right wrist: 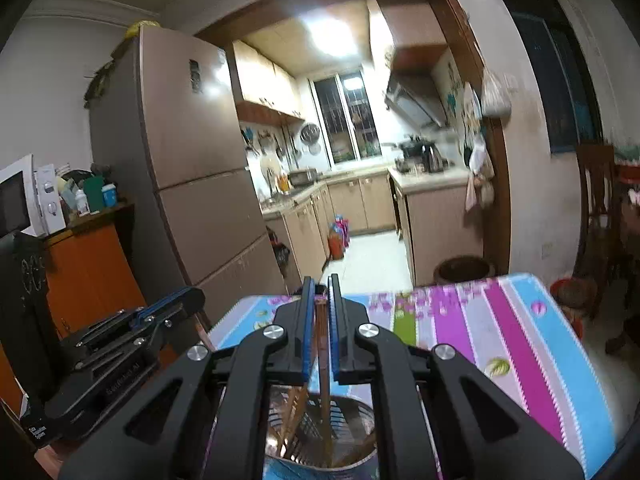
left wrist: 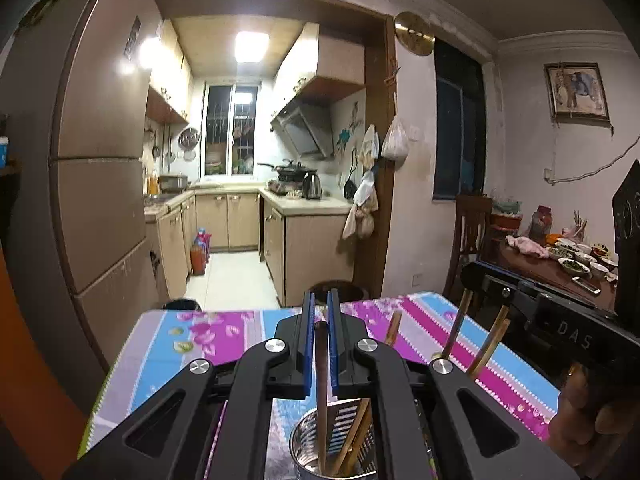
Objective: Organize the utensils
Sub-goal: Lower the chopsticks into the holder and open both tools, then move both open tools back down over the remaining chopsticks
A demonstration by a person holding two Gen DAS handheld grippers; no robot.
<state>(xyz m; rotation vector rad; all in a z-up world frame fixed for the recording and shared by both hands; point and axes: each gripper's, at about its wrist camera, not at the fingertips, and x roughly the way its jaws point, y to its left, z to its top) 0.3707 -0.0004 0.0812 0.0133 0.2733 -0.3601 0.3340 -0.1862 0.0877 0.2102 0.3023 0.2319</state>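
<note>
My left gripper (left wrist: pixel 319 304) is shut on a brown chopstick (left wrist: pixel 321 364) whose lower end stands in a steel utensil holder (left wrist: pixel 304 446) under it. Other wooden chopsticks (left wrist: pixel 352 436) lean in the holder. My right gripper (right wrist: pixel 320 288) is shut on a pair of brown chopsticks (right wrist: pixel 322 360) that reach down into the same holder (right wrist: pixel 356 412). In the left wrist view the right gripper's body (left wrist: pixel 560 320) is at the right, with chopsticks (left wrist: pixel 486 348) below it. In the right wrist view the left gripper's body (right wrist: pixel 132 328) is at the left.
The holder stands on a table with a striped floral cloth (left wrist: pixel 224 344), also seen in the right wrist view (right wrist: pixel 500 332). A fridge (right wrist: pixel 192 168) stands behind on the left, a kitchen beyond. A dining table with dishes (left wrist: pixel 560 264) is at far right.
</note>
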